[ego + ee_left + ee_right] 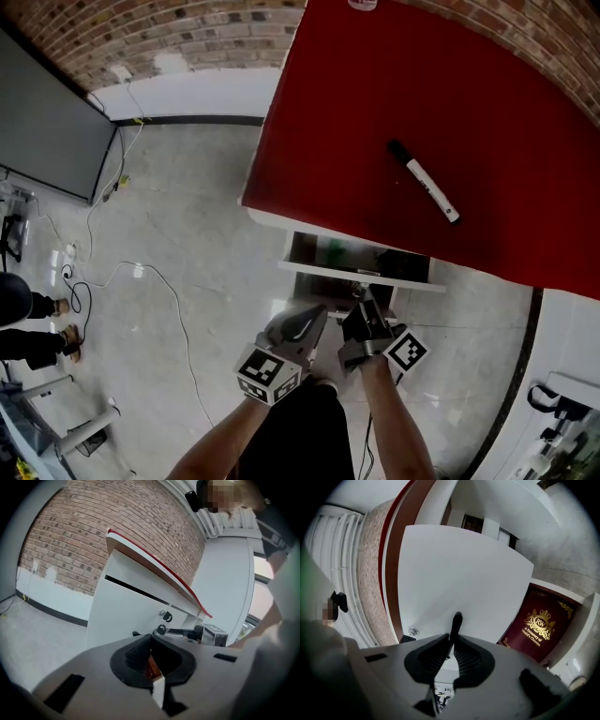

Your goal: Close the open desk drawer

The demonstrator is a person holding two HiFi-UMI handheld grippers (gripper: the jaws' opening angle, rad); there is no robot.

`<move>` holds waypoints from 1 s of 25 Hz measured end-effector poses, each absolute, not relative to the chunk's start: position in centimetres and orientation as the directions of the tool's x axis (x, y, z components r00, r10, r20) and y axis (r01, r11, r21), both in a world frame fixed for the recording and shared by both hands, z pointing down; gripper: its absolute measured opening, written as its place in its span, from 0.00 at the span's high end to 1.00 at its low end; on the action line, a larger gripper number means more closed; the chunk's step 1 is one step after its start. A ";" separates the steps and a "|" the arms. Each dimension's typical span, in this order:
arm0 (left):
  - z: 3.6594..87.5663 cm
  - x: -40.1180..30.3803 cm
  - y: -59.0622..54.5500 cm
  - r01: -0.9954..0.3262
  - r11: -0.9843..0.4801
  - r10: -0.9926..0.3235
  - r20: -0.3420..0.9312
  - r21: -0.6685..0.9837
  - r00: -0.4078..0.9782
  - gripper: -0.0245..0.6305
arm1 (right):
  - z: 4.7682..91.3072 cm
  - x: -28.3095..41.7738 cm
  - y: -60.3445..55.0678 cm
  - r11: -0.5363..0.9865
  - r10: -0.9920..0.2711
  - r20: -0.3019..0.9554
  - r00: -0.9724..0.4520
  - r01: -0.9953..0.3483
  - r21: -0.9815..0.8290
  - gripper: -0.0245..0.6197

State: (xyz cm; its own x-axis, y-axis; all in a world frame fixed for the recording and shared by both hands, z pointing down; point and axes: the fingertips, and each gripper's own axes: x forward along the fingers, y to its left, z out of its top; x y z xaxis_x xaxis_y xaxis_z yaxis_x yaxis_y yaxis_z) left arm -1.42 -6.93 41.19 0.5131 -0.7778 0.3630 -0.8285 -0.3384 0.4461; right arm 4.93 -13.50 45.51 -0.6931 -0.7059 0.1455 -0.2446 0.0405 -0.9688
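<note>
Gaping white drawer [321, 273] beneath red desktop [375, 112]

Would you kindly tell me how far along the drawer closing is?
Done: the right gripper is clamped on the black handle. In hand: that grip, while the left gripper hangs shut and empty. Left: the drawer still stands open under the red desk, so the push remains.
</note>
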 end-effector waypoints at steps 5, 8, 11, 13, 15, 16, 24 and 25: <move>41.4 -1.7 -6.9 -0.831 -0.329 -0.780 0.367 0.448 0.507 0.95 | 45.7 4.9 -14.2 0.027 -0.713 0.153 -0.684 -0.244 -0.969 0.90; 41.6 -1.8 -6.8 -0.831 -0.325 -0.780 0.369 0.451 0.505 0.95 | 45.7 4.9 -14.5 0.026 -0.715 0.155 -0.681 -0.248 -0.968 0.90; 41.7 -2.0 -6.7 -0.832 -0.322 -0.779 0.373 0.452 0.504 0.95 | 45.7 4.8 -14.7 0.031 -0.717 0.155 -0.680 -0.252 -0.967 0.90; 41.7 -2.0 -6.8 -0.833 -0.321 -0.779 0.374 0.451 0.502 0.95 | 45.7 5.0 -14.8 0.031 -0.718 0.156 -0.678 -0.255 -0.966 0.90; 41.7 -2.1 -7.0 -0.834 -0.321 -0.781 0.372 0.449 0.501 0.95 | 45.7 5.0 -15.1 0.029 -0.722 0.155 -0.674 -0.253 -0.967 0.90; 41.7 -2.2 -7.2 -0.835 -0.321 -0.782 0.371 0.447 0.500 0.95 | 45.7 4.9 -15.2 0.029 -0.724 0.153 -0.673 -0.252 -0.967 0.90; 41.3 -2.4 -8.0 -0.839 -0.316 -0.791 0.365 0.442 0.490 0.95 | 45.8 4.5 -17.3 0.013 -0.733 0.156 -0.662 -0.243 -0.970 0.90; 41.3 -2.5 -8.2 -0.840 -0.314 -0.793 0.364 0.443 0.489 0.95 | 45.8 4.4 -17.6 0.009 -0.734 0.155 -0.661 -0.238 -0.971 0.90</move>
State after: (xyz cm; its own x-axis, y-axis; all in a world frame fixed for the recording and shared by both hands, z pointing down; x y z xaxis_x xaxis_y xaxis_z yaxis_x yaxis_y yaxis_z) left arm -2.48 -8.16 41.29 0.4887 -0.7928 0.3641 -0.8398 -0.3143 0.4426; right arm 4.36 -17.57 45.78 -0.6612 -0.7340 0.1550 -0.2381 0.0094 -0.9712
